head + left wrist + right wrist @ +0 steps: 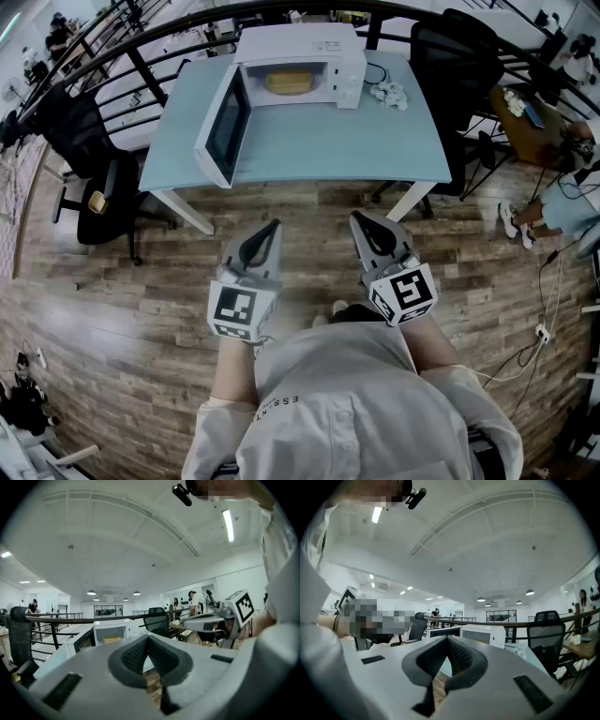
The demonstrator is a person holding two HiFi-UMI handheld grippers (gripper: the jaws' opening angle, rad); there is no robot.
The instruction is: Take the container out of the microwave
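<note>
Left gripper point(274, 225) and right gripper point(357, 218) hang closed, gripping nothing.

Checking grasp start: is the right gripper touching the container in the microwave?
Apart. Head view: right gripper hangs over the floor, short of the table; the yellow container sits inside the open microwave.

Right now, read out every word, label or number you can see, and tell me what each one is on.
"ESSENT": small print on the person's light shirt, near the collar; the rest is lost in a fold.
Microwave control panel: markings too small to read.
Marker cubes on the left gripper and right gripper: black-and-white square patterns only, no letters.
</note>
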